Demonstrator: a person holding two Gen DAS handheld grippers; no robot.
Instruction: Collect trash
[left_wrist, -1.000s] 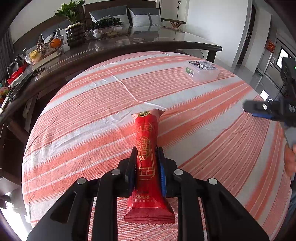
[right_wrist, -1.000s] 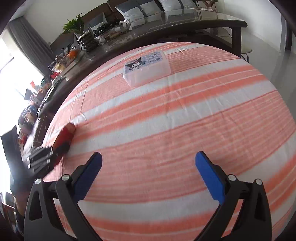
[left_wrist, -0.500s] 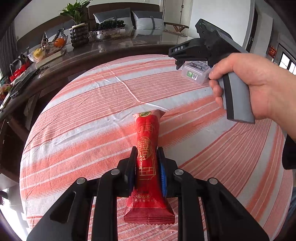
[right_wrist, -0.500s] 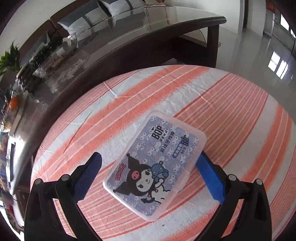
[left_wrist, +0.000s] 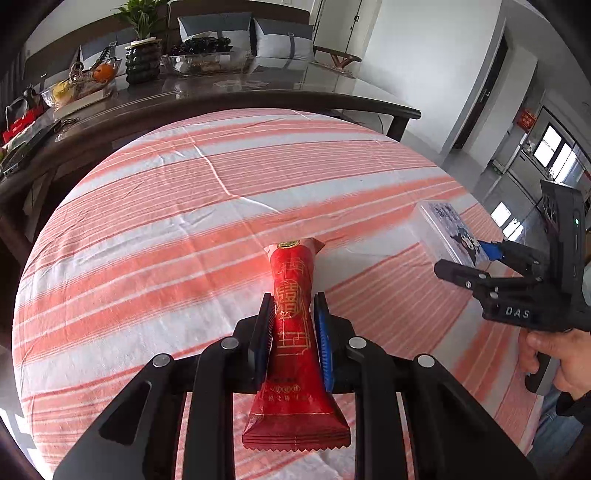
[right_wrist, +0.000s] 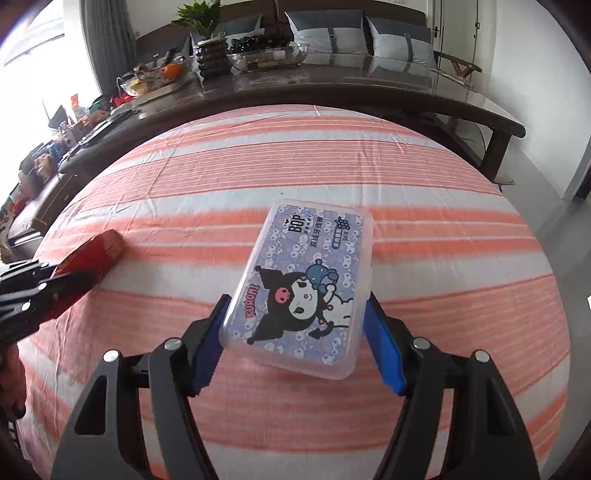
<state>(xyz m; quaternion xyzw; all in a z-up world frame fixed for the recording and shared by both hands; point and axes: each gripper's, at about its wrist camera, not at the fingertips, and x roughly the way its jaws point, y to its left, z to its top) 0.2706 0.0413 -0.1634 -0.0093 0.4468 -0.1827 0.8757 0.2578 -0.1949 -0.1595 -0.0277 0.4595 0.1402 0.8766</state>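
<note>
Right gripper (right_wrist: 295, 339) has swung in and now clamps that plastic floss-pick box (right_wrist: 306, 288), which has come from the table's far right toward the near right edge. Left gripper (left_wrist: 293, 332) still pinches the red snack wrapper (left_wrist: 293, 332) over the striped tablecloth (left_wrist: 147, 240), near edge. Both pieces look bagged, so bin run next probably.

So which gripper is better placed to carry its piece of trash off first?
Probably the left gripper: its jaws already pinch the red wrapper. The right gripper grips the plastic box only at its near end.
</note>
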